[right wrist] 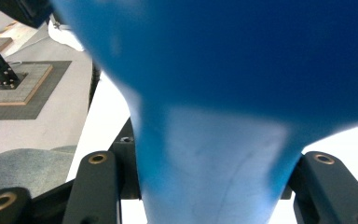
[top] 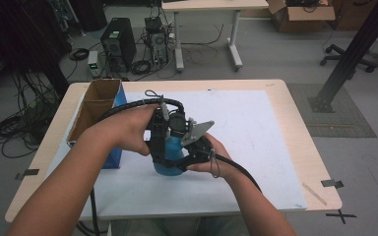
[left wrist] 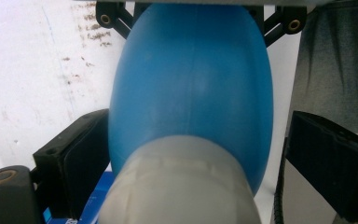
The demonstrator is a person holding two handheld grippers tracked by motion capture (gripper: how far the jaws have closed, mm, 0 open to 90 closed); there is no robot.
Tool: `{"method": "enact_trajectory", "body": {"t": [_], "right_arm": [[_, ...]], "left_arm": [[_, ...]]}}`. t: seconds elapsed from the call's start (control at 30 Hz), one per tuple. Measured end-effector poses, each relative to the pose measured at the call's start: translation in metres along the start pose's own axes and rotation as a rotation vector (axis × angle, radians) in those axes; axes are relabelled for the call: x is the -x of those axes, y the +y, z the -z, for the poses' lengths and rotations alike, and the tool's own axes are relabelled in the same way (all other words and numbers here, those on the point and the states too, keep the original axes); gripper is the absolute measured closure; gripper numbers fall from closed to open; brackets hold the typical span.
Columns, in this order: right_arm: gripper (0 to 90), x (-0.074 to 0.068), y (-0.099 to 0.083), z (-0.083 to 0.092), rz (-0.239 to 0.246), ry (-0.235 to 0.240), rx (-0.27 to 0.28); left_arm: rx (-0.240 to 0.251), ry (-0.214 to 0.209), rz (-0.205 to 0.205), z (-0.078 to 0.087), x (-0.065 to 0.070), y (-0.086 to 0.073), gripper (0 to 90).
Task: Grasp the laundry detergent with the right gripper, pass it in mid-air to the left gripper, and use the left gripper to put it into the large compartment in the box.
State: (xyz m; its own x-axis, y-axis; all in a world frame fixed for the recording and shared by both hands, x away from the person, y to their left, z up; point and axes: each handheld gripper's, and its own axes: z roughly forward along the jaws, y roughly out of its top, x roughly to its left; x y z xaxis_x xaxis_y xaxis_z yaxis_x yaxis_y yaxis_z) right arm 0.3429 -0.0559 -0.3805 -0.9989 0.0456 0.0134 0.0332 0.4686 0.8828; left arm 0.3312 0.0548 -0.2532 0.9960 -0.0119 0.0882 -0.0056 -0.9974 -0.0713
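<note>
Right at the middle of the white mat [top: 256, 142] sits one blue bulb [top: 170, 156], a rounded rubber body with a pale, whitish neck [left wrist: 177, 186], and both grippers meet on it. In the right gripper view the narrow pale part of the bulb runs down between the two black jaws, which press against it on either side: the right gripper [top: 189, 160] is pinching the bulb from about 4 o'clock. The left gripper [top: 157, 147] comes down on it from about 10 o'clock. In the left gripper view the wide blue body lies between that gripper's jaws, the left pad against the blue surface and the right pad standing clear with white mat showing in the gap, so this gripper is still spread around the bulb rather than clamped on it.

At 9 o'clock from the bulb, just beside the left hand [top: 128, 130], stands one open cardboard box [top: 96, 108] with a blue side. The mat covers most of one wooden table [top: 295, 103]. A black cable trails from each gripper, two in all. Beyond the table at 12 o'clock stand a computer tower [top: 118, 42] and a second table [top: 211, 6].
</note>
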Motion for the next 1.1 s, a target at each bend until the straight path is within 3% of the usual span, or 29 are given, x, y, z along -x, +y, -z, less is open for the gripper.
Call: {"method": "enact_trajectory", "body": {"t": [1.1], "right_arm": [[46.1,-0.0012,0.0036,0.0009,0.012,-0.004,0.018]], "left_arm": [[-0.001,0.053,-0.031,0.0021,0.0041,0.002,28.4]]}}
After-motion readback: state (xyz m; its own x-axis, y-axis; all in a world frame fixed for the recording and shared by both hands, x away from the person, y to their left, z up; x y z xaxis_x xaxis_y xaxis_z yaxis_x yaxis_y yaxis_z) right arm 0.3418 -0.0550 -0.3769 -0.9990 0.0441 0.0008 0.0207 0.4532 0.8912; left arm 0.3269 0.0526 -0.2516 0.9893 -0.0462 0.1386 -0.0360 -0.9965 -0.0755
